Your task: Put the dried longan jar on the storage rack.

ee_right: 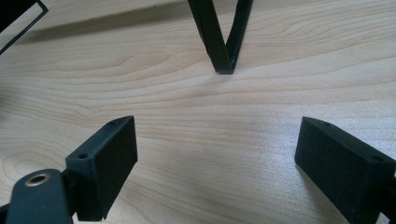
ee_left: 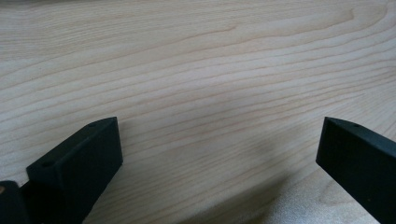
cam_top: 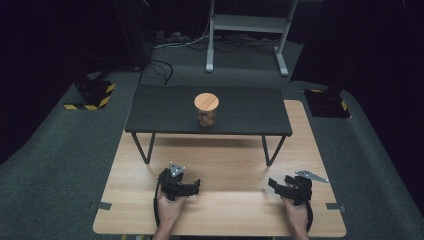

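Note:
A glass jar [cam_top: 206, 110] with a round wooden lid stands on the middle of a low black shelf [cam_top: 165, 107], brownish contents inside. Both grippers rest on the light wooden table [cam_top: 225, 170] near its front edge, each held by a hand. The left gripper [cam_top: 192, 186] is at the front left, open, with only bare wood between its jaws [ee_left: 219, 154]. At the front right, the right gripper [cam_top: 274, 184] is open too, nothing between its jaws [ee_right: 217, 149]. In the right gripper view a V-shaped black shelf leg [ee_right: 223, 37] stands ahead on the wood.
The black shelf stands on thin V legs [cam_top: 142, 147] over the back half of the table. Dark carpet surrounds the table. A metal frame stand [cam_top: 247, 30] and cables lie behind it. Yellow-black striped bases [cam_top: 92, 95] sit at left and right.

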`<state>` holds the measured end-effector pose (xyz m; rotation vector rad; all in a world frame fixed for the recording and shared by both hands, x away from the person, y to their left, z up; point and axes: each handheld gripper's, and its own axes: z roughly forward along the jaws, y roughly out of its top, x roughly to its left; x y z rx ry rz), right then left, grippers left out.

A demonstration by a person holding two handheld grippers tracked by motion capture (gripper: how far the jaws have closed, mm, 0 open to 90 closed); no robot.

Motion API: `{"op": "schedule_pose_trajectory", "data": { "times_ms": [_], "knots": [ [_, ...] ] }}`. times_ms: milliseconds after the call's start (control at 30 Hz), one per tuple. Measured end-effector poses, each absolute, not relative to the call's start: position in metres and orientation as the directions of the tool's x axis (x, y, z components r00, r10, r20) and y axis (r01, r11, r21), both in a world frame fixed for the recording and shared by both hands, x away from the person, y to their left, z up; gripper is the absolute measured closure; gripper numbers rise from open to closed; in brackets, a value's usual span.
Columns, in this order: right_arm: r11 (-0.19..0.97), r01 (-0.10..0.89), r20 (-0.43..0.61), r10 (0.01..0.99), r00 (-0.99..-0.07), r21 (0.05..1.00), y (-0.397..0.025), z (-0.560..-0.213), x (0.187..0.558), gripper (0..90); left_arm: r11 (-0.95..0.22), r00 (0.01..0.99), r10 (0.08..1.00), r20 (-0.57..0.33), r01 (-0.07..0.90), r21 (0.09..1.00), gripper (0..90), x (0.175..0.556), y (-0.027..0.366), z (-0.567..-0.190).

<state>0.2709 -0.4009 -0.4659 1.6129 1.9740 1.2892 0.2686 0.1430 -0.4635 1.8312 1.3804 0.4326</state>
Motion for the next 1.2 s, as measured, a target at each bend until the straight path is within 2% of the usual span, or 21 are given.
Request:
{"op": "schedule_pose_trajectory", "data": {
  "times_ms": [167, 533, 1200],
  "knots": [
    [-0.016, 0.638, 0.296, 0.894, -0.335, 0.77, -0.3992, -0.4649, 0.2709, 12.4, -0.059, 0.336, 0.916, -0.219, 0.652, 0.756, 0.5, 0.2673, 0.1486, -0.4661],
    [-0.017, 0.638, 0.296, 0.896, -0.333, 0.77, -0.3986, -0.465, 0.2707, 12.5, -0.032, 0.323, 0.915, -0.241, 0.655, 0.755, 0.5, 0.2661, 0.1508, -0.4673],
    [-0.02, 0.637, 0.299, 0.894, -0.333, 0.77, -0.3993, -0.4654, 0.2711, 12.4, -0.027, 0.316, 0.918, -0.241, 0.654, 0.756, 0.5, 0.2655, 0.1517, -0.4673]
  ]
}}
